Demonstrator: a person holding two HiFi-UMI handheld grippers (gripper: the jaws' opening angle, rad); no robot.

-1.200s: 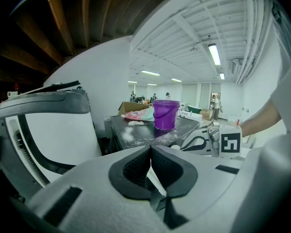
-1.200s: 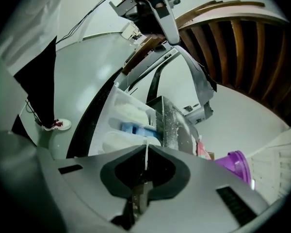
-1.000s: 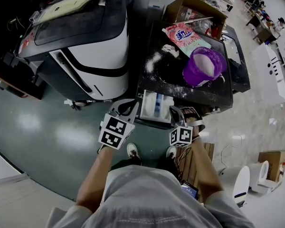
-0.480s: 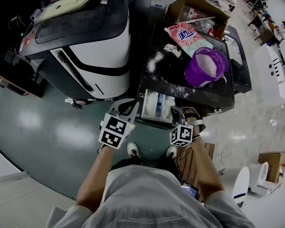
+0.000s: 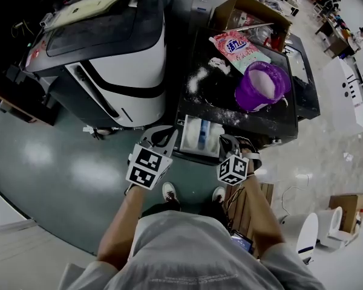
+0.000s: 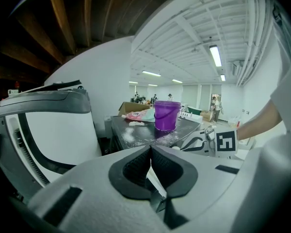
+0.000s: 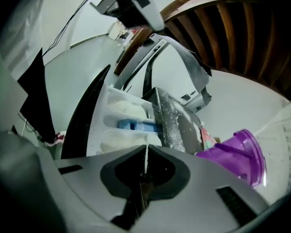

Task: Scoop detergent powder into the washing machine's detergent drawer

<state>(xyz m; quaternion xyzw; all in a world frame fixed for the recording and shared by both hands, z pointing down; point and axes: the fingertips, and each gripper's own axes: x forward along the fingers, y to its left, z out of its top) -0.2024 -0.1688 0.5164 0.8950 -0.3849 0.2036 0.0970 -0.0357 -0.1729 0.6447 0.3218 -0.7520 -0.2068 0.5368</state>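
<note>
The detergent drawer (image 5: 199, 135) stands pulled out from the near front of the washing machine (image 5: 221, 98). It is a white tray with a blue insert in the middle, and the compartments on either side seem to hold white powder, though it is hard to be sure from here. On the machine's dark top, to the right, an upright purple bucket (image 5: 247, 96) holds white detergent powder (image 5: 265, 84). Spilled powder (image 5: 196, 77) lies scattered to the bucket's left. A pink detergent bag (image 5: 237, 46) lies flat just beyond it.
</note>
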